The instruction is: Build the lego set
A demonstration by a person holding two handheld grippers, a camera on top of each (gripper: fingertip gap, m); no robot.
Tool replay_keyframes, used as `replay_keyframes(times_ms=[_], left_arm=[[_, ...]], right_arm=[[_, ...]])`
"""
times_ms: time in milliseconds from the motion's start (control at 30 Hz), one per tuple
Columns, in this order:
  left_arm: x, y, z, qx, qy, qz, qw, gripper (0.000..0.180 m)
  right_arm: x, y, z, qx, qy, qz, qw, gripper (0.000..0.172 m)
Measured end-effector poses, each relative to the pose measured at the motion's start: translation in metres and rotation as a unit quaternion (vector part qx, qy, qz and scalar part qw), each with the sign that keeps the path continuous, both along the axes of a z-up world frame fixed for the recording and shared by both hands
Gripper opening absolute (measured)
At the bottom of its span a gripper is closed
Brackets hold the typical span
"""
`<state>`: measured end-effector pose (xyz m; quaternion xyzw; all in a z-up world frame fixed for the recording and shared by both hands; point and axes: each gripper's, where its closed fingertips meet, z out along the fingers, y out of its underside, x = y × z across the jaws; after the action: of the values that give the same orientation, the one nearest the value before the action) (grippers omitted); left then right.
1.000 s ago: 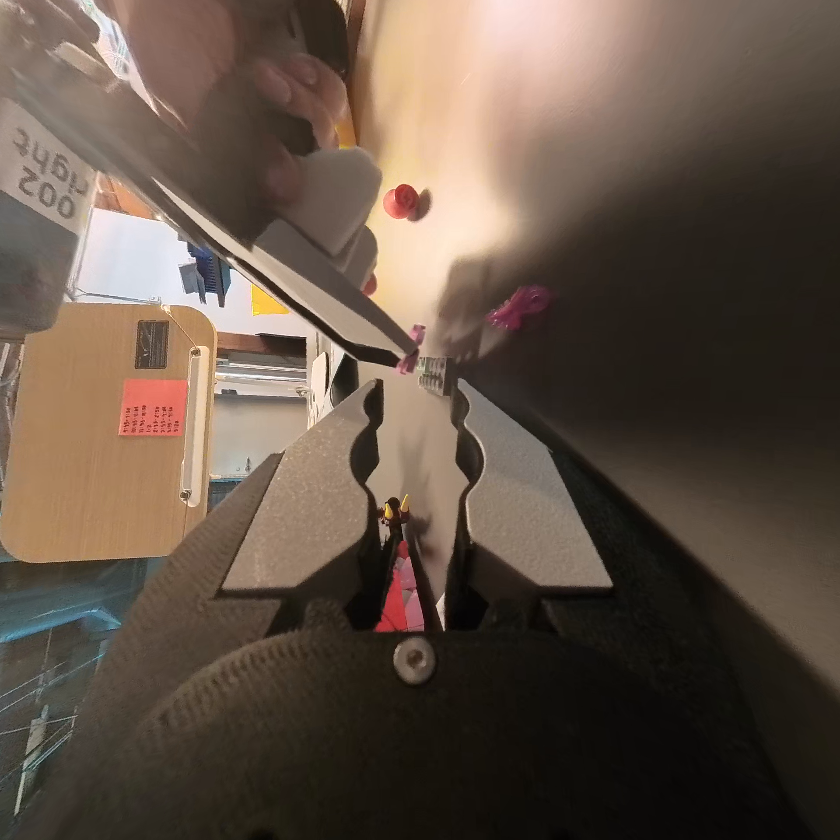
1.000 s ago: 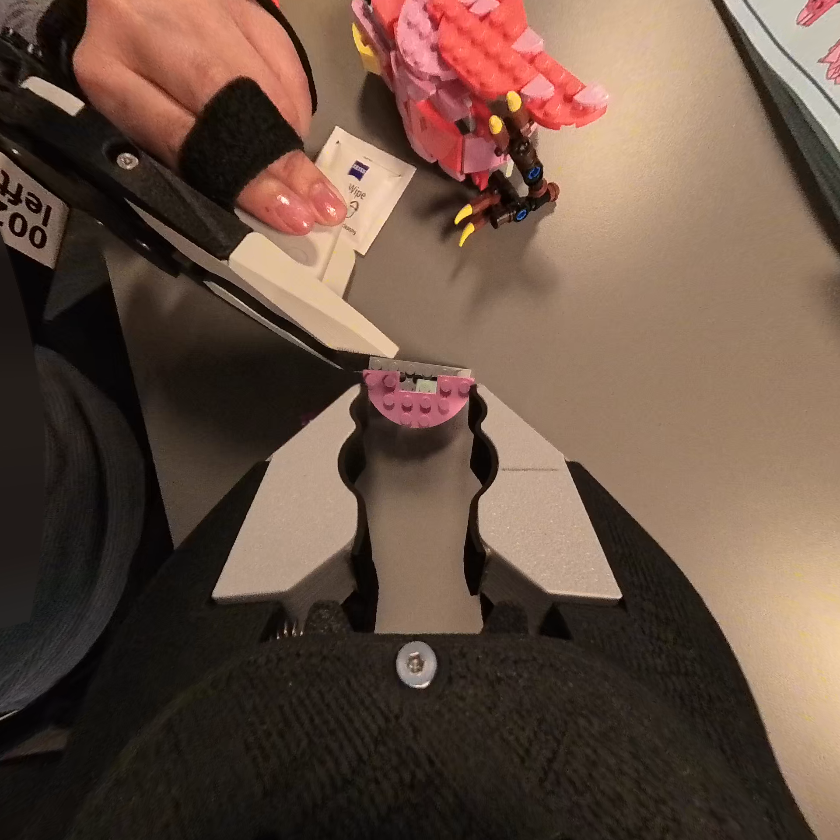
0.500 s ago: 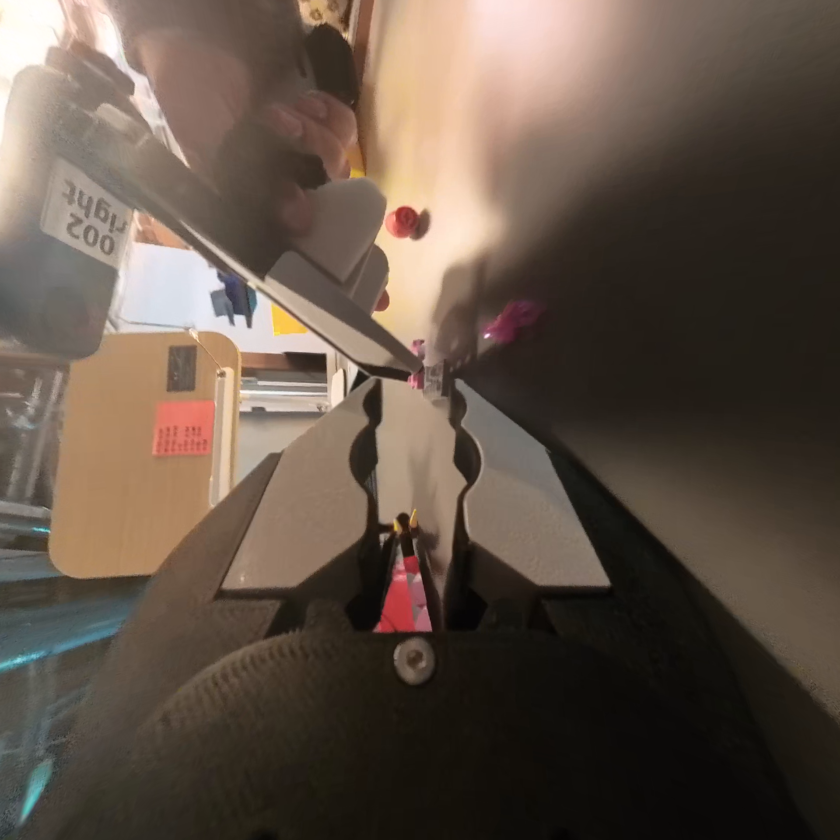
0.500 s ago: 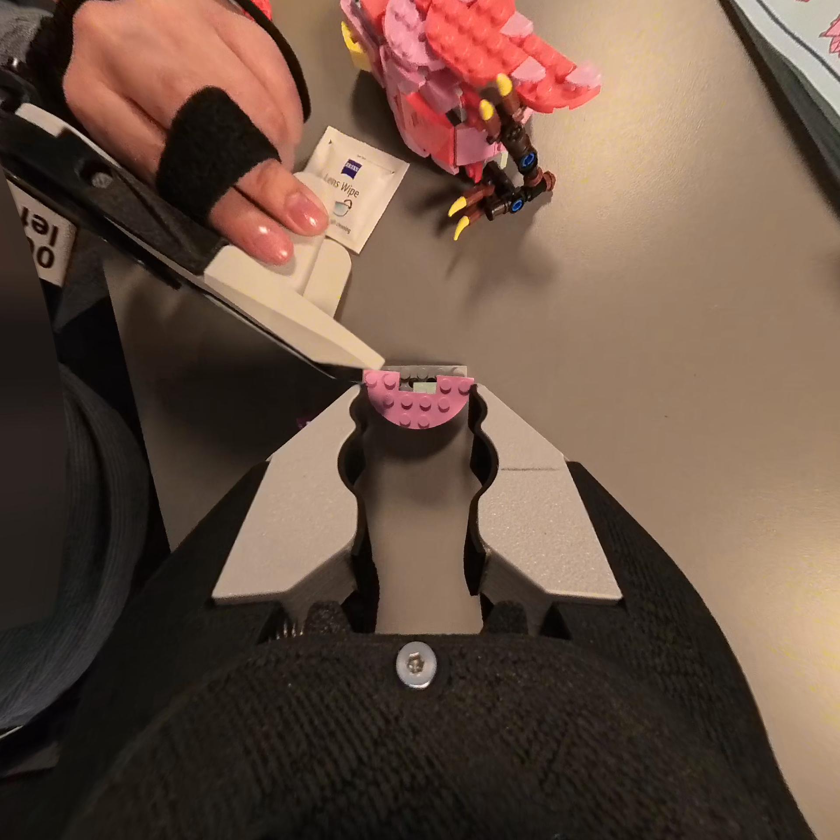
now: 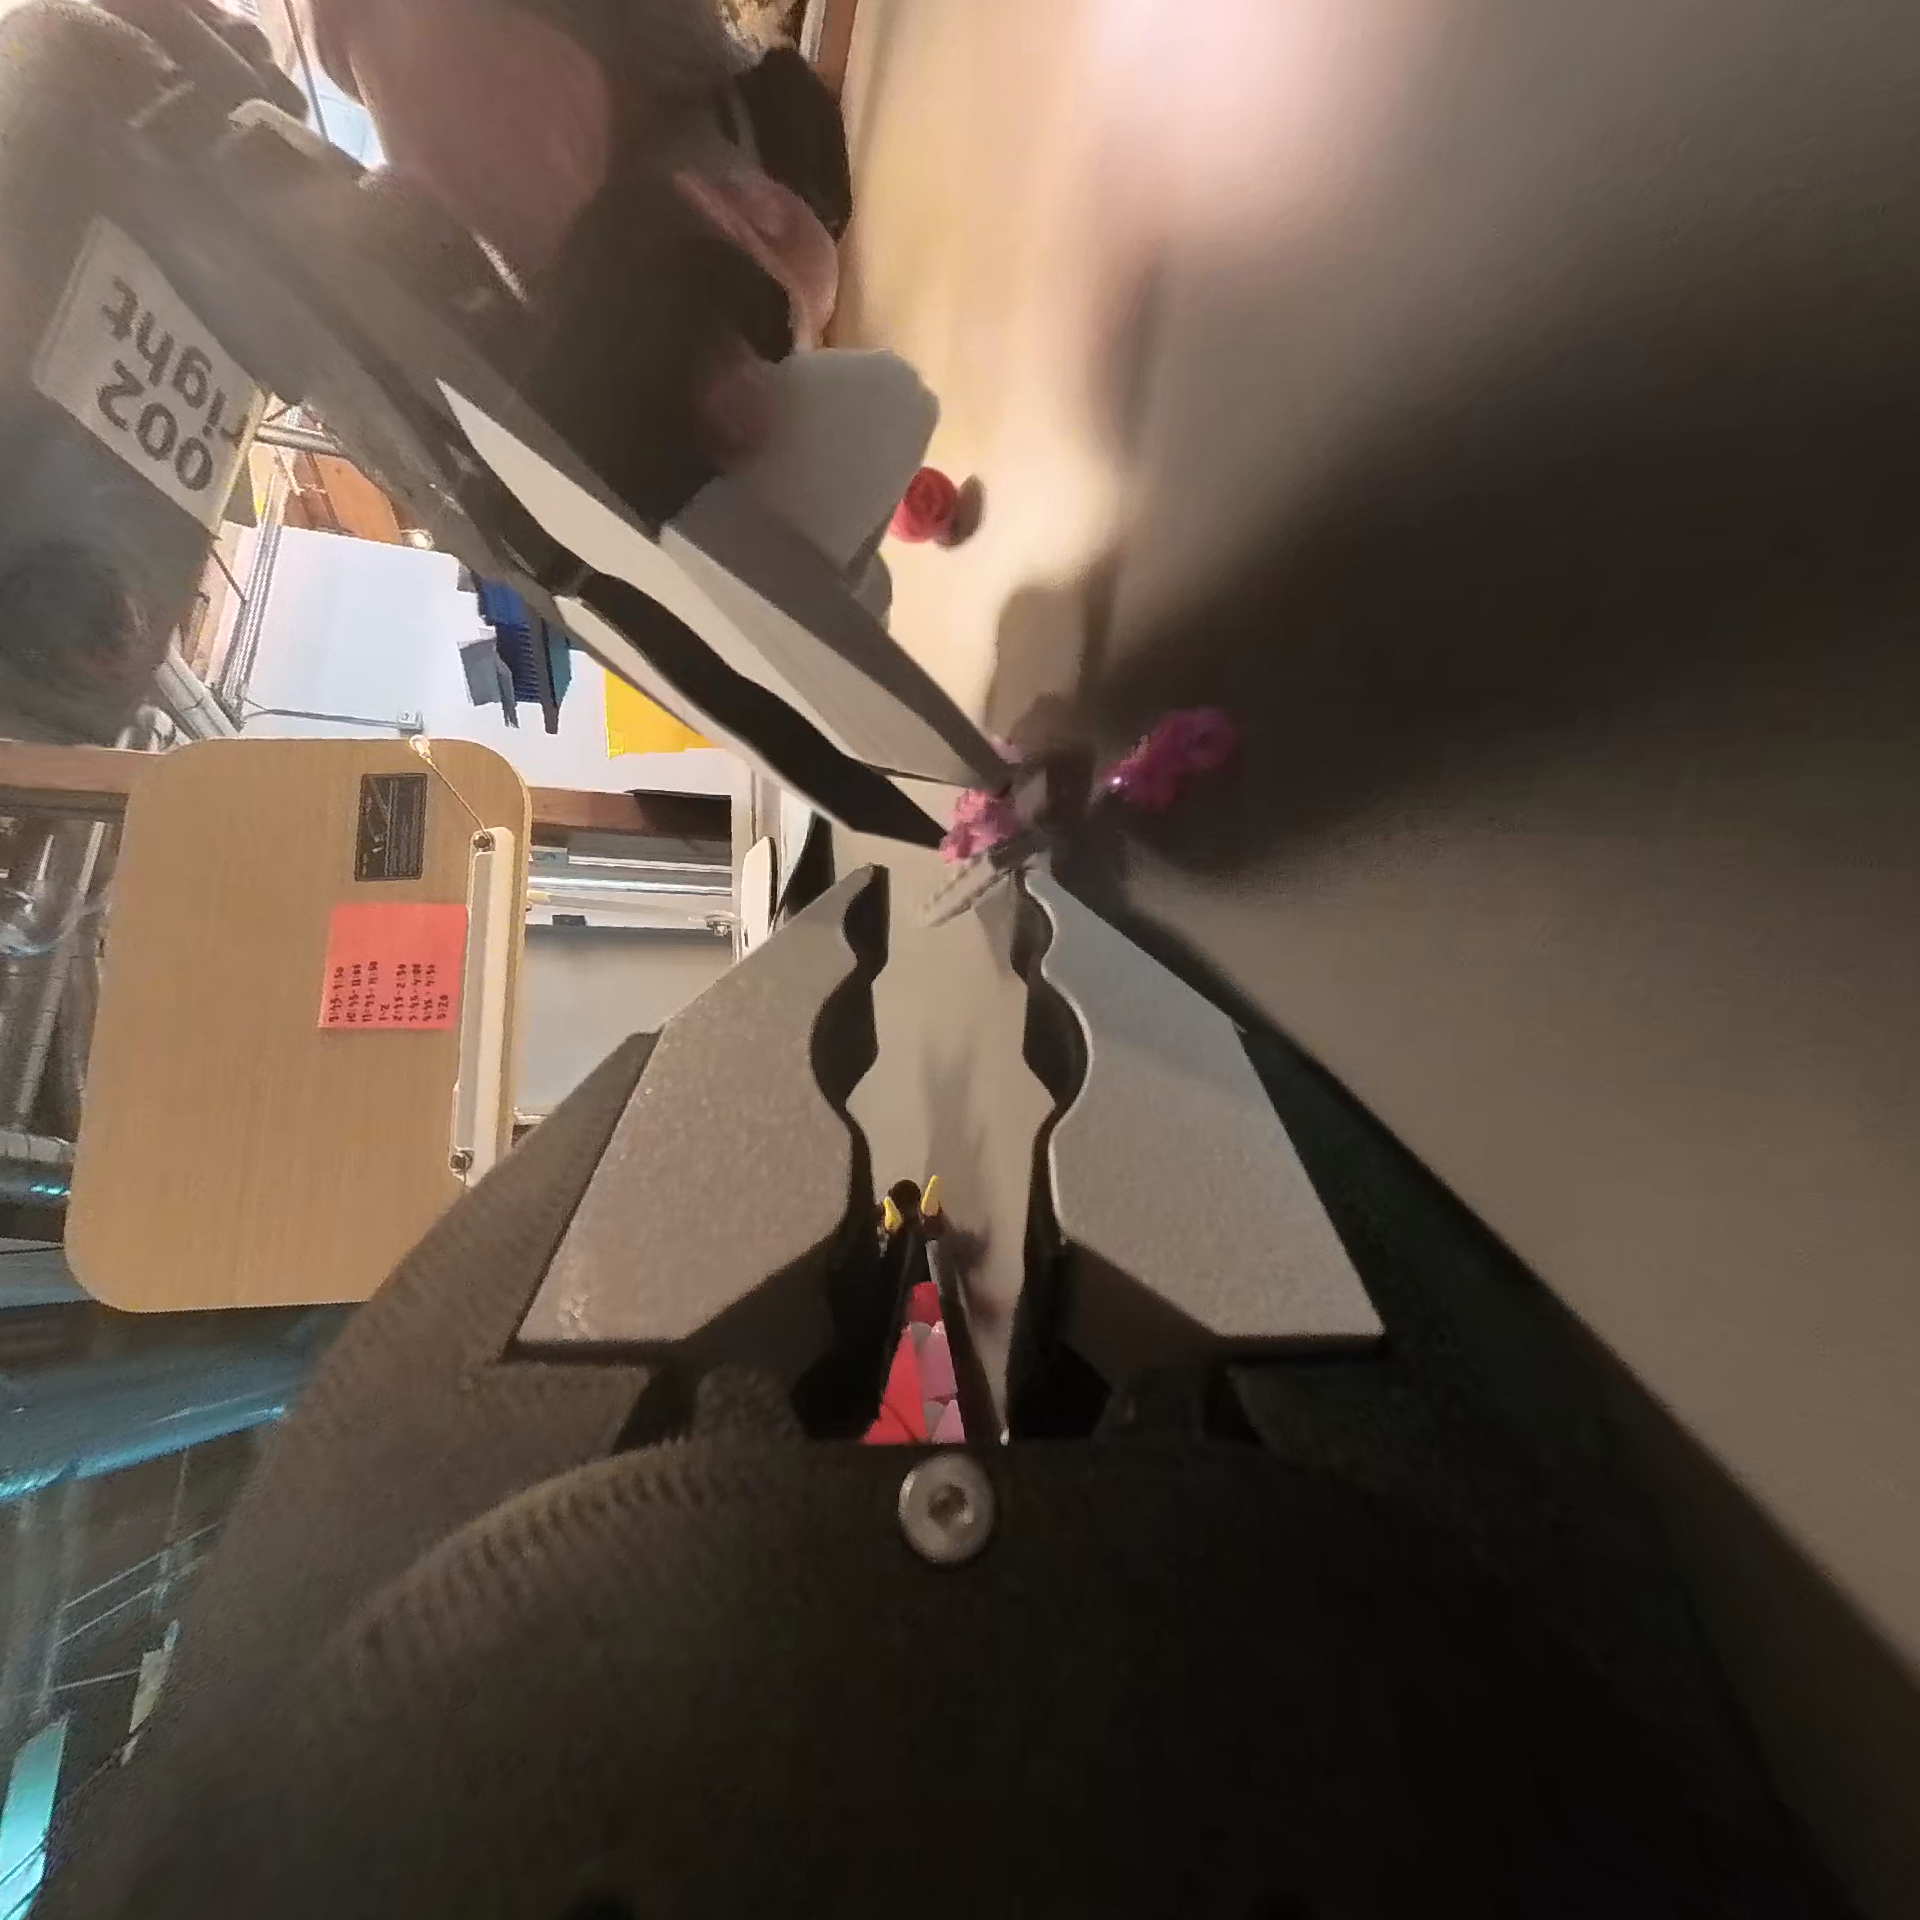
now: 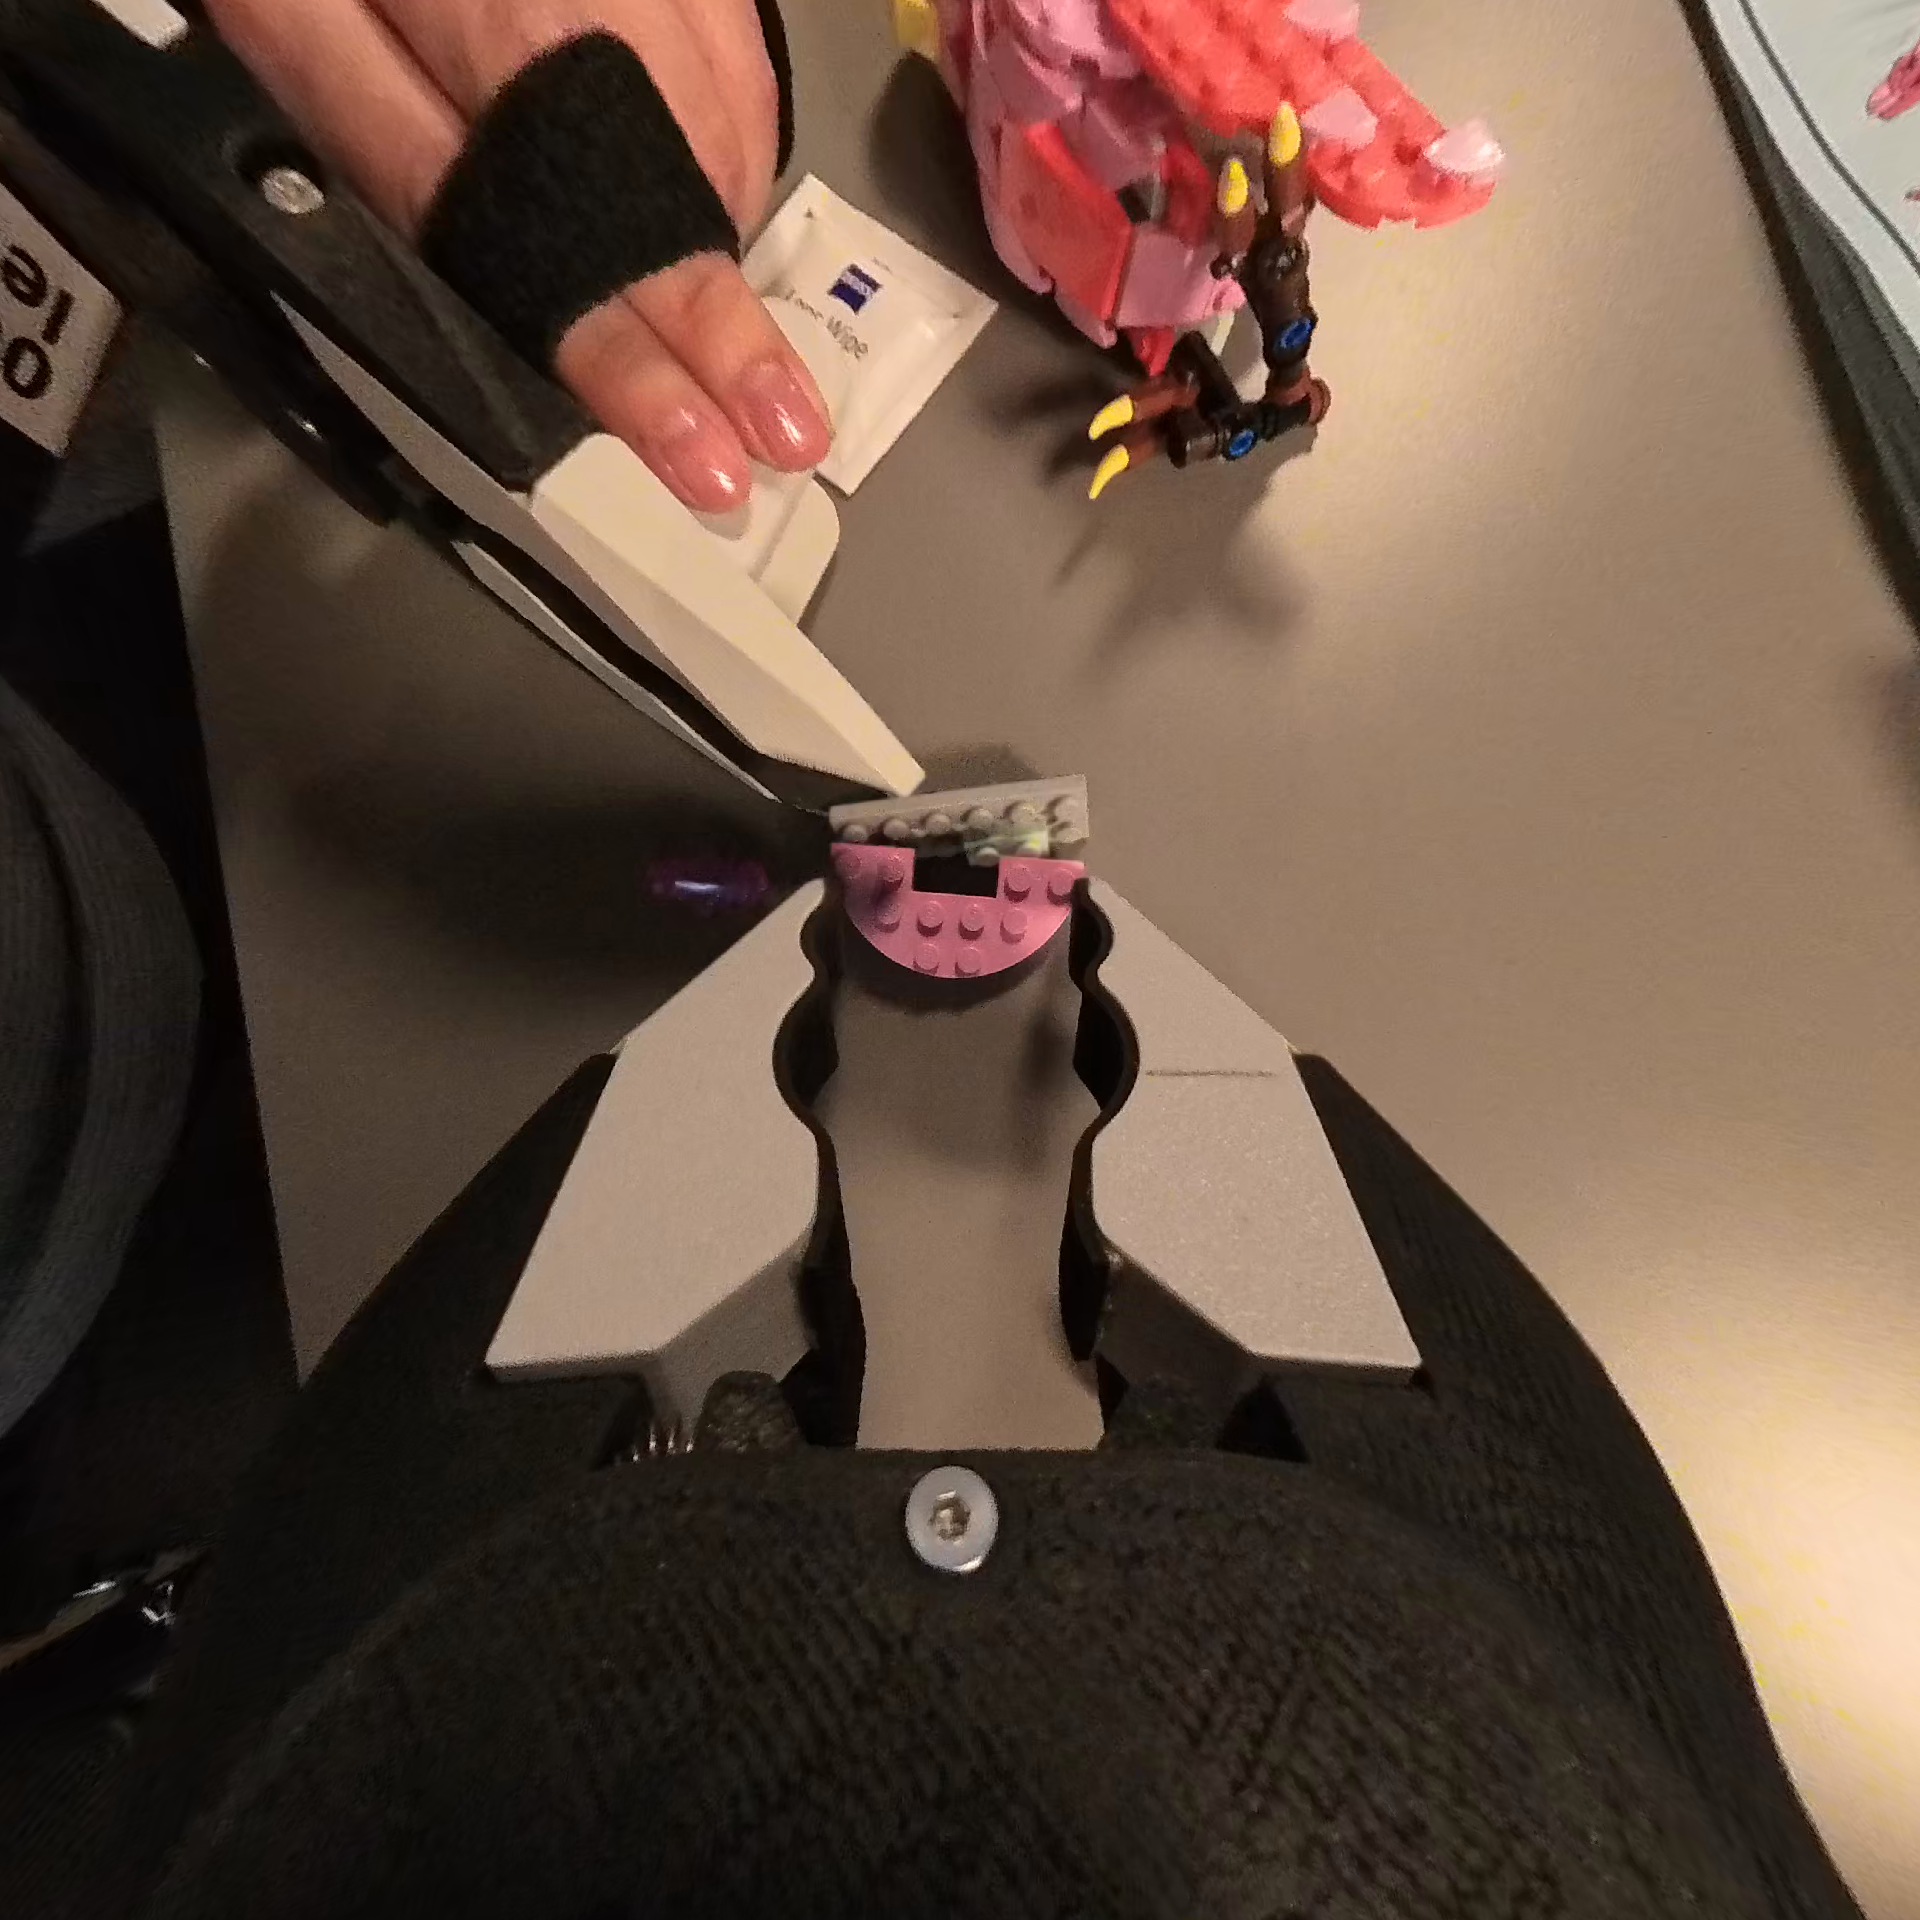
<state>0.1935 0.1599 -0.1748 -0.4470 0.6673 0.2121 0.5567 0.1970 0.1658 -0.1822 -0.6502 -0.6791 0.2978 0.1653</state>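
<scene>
My right gripper [image 6: 956, 894] is shut on a pink half-round studded plate [image 6: 951, 935], gripped by its two side corners above the grey table. A narrow grey studded plate [image 6: 966, 816] sits along the pink plate's front edge, tilted up. My left gripper [image 5: 948, 878] comes in from the left, and its fingers [image 6: 831, 727] reach the grey plate's left end. In the left wrist view the grey plate [image 5: 971, 894] lies slanted between my left fingertips. It is close against one finger and a gap shows at the other, so that gripper is open.
A pink and red brick creature with yellow claws [image 6: 1174, 187] and a white wipe sachet [image 6: 873, 322] lie beyond on the table [image 6: 1455, 831]. A purple piece [image 6: 707, 883] lies to the left and a red round piece [image 5: 925, 504] farther off. A printed sheet [image 6: 1849, 83] lies at the far right. My two grippers' fingertips are within a few centimetres of each other.
My left gripper has moved in onto the grey plate's end and its fingers have narrowed. The grey plate, flat against the pink plate before, has tilted up. My right gripper keeps its hold.
</scene>
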Motion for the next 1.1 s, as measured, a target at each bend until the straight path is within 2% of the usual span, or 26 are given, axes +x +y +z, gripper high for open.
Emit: replay_keyframes(times_ms=[233,500,800,1100], left_arm=[[-0.006,0.004,-0.003,-0.014,0.001,0.017,1.0,0.016],[-0.021,0.004,-0.007,-0.069,-0.008,0.033,0.997,0.014],[-0.025,0.003,-0.005,-0.103,-0.034,0.036,0.993,0.017],[-0.025,0.003,-0.005,-0.112,-0.044,0.037,0.992,0.016]], right_arm=[[-0.004,0.002,0.007,0.003,0.042,0.004,0.999,0.041],[-0.005,-0.001,0.005,0.013,0.057,0.022,0.998,0.042],[-0.009,-0.001,0.004,0.05,-0.005,0.094,0.994,0.042],[-0.011,0.0,0.0,0.059,-0.043,0.119,0.99,0.042]])
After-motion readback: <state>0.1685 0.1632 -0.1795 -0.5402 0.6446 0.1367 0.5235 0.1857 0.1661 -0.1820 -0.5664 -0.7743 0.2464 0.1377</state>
